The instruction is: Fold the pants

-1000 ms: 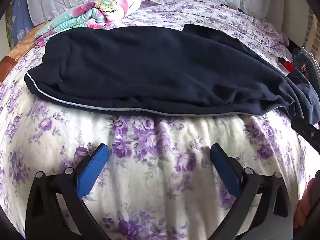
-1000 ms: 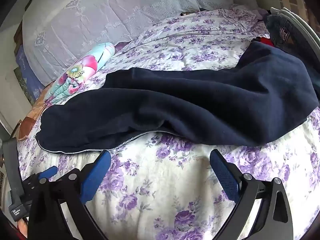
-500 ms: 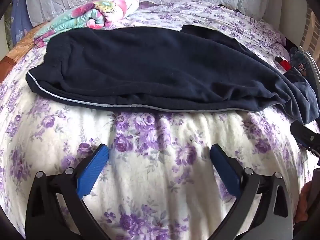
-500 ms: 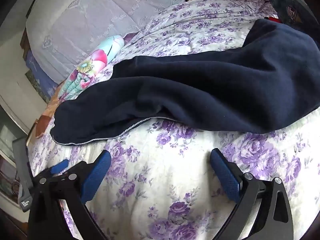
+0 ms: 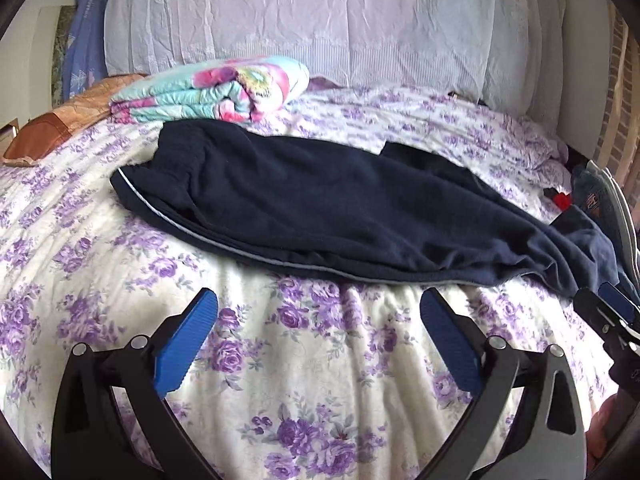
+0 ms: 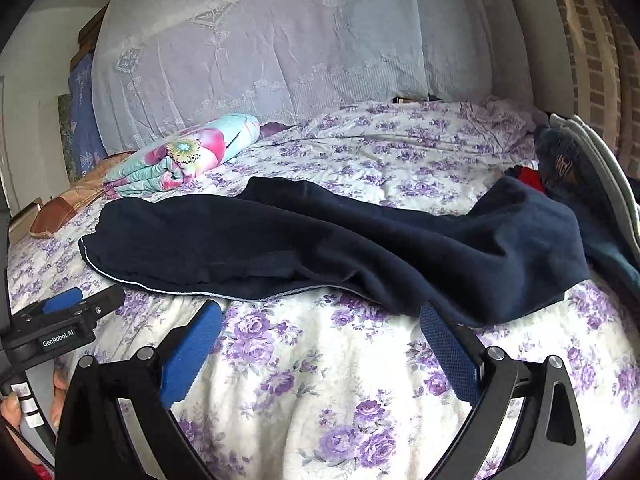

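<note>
Presently: pants [image 5: 340,216], dark, lying lengthwise on bed [image 5: 304,360] just ahead of my left gripper [image 5: 318,336] and right gripper [image 6: 320,344]; both wide open, empty. Risk: pinching the floral sheet with the hem, dragging both.

pants [image 5: 340,208]: dark navy, pale piping along edge | bedspread [image 5: 304,380]: cream, purple rose print | folded quilt [image 5: 224,88]: aqua, pink and yellow floral | headboard cover [image 5: 320,20]: white lace | pads [image 5: 188,340]: blue, on black frames | wall [image 6: 592,40]: tan brick
</note>
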The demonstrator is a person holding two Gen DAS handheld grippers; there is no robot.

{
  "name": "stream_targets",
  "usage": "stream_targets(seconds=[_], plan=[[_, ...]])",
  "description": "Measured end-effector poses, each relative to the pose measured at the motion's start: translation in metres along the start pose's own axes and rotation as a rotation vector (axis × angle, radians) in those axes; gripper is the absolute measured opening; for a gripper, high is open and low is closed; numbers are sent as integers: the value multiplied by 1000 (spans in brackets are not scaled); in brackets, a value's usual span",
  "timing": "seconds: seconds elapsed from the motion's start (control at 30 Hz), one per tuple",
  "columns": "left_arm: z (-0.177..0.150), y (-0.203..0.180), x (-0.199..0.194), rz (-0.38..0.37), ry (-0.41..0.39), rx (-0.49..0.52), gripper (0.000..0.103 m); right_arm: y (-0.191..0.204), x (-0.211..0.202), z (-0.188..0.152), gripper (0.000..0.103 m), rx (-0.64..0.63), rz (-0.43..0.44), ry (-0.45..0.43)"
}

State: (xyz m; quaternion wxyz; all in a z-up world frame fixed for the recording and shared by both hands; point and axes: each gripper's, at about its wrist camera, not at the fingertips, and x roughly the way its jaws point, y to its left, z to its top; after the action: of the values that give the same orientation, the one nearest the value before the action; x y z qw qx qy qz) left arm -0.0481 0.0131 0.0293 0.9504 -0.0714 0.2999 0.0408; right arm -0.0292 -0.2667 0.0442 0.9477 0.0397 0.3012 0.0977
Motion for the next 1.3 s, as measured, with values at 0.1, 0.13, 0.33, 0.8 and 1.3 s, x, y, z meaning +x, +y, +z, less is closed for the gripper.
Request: stream_targets(seconds=[0.1,0.13,0.33,0.8,1.3], plan=[[0,-9,-6,18,-37,28,99,-4,3,2,100,14,0,19],[-1,-12,-7,26,-41,42,99,-8,6,3,100,32,0,35],[-3,-30,-4,146,-27,160,99,-12,8,-2,100,119,32,52],[-1,-17,-10,67,-34,113,99,-12,10,-1,100,125,20,62],[-3,-10,-7,57,-31,106,99,-14,14,-1,100,132,17,85]])
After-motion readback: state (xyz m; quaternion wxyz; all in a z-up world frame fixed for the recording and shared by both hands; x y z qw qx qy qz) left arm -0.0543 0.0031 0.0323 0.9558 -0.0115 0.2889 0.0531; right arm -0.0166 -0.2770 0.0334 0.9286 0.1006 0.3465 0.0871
